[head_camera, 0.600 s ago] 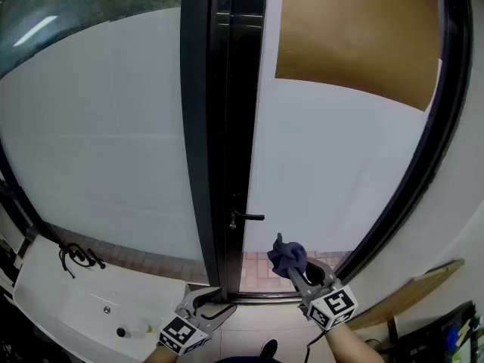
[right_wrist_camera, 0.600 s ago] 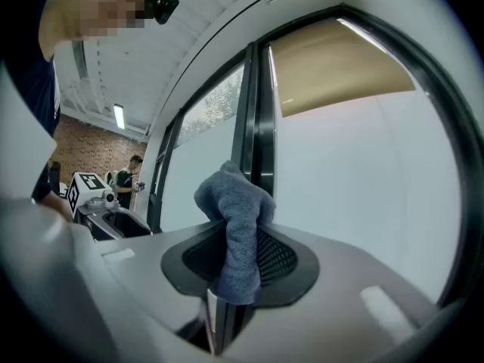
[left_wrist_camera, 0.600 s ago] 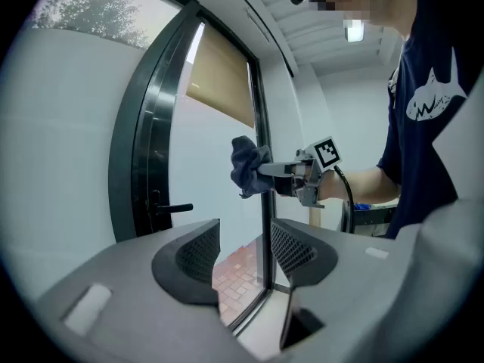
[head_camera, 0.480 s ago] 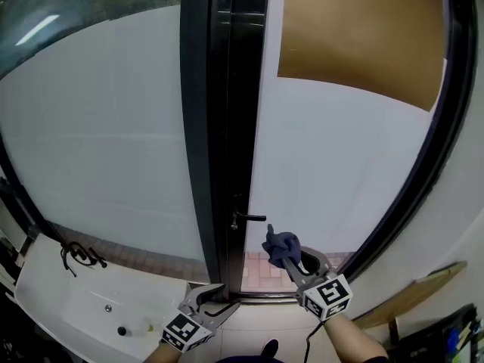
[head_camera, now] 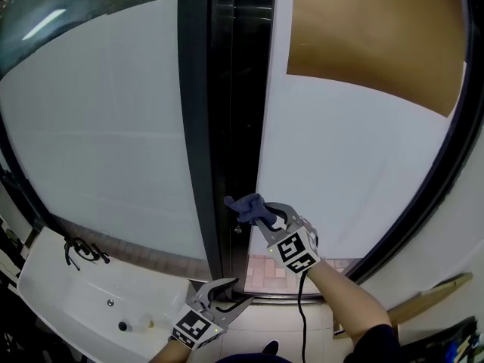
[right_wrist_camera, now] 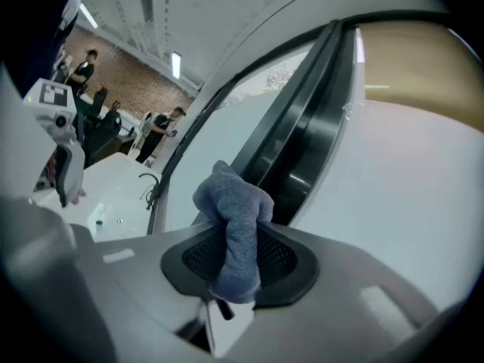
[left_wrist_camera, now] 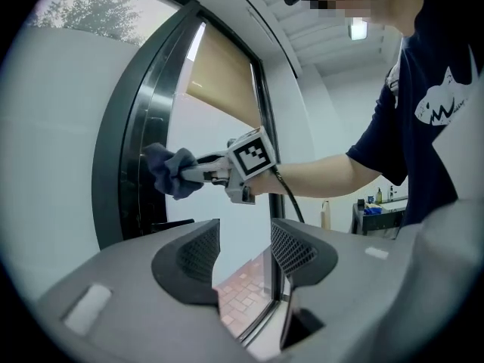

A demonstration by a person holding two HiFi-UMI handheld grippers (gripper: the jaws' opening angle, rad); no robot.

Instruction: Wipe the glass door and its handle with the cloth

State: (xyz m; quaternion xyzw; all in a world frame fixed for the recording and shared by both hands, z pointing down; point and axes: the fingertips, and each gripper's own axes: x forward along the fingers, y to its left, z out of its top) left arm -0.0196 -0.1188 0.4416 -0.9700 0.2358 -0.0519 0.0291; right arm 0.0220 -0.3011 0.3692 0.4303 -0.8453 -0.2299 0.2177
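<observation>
The glass door (head_camera: 355, 150) has frosted panes and a black upright frame (head_camera: 231, 127). My right gripper (head_camera: 253, 212) is shut on a bunched blue cloth (head_camera: 243, 203), which presses against the frame at handle height. The cloth covers most of the black handle; a small dark piece (head_camera: 237, 229) shows below it. In the left gripper view, the cloth (left_wrist_camera: 172, 171) sits just above the handle lever (left_wrist_camera: 171, 223). From the right gripper view, the cloth (right_wrist_camera: 236, 233) stands up between the jaws. My left gripper (head_camera: 224, 292) hangs low, open and empty, away from the door.
A white counter (head_camera: 68, 308) with a black cable (head_camera: 83, 252) lies at lower left. A brown blind (head_camera: 370, 36) covers the door's upper right. A wooden board (head_camera: 423, 293) leans at lower right. Several people (right_wrist_camera: 155, 131) stand far off.
My right gripper has carried the cloth up and to the left, from below the handle onto the frame at the handle. The left gripper stays low.
</observation>
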